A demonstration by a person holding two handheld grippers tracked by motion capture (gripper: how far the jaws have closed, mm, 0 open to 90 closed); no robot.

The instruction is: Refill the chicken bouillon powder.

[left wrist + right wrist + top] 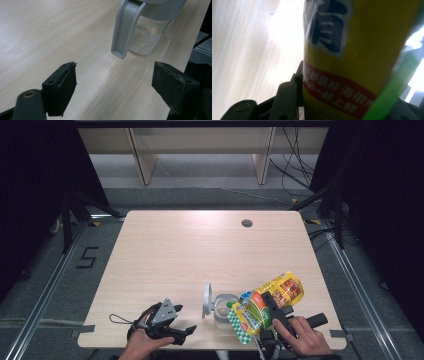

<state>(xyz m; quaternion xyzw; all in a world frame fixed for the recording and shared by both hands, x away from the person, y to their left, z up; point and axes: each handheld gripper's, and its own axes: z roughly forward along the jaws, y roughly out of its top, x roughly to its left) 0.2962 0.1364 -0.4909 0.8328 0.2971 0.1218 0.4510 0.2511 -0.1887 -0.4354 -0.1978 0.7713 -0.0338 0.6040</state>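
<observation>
A clear container (223, 309) with a little pale content stands near the table's front edge, its grey lid (207, 300) flipped up at its left. My right gripper (274, 306) is shut on a yellow snack bag (267, 301), held tilted with its lower checkered end right beside the container's rim. The same yellow bag (362, 50) shows close up between the black jaws. My left gripper (184, 320) stands open left of the container, nothing in it. In the left gripper view the open gripper (117, 85) faces the container's grey handle (125, 27) and clear body (147, 35).
The wooden table (190, 250) has a round cable hole (246, 223) at the back right. Its front edge runs just below both hands. Shelf legs and cables are on the floor beyond the table.
</observation>
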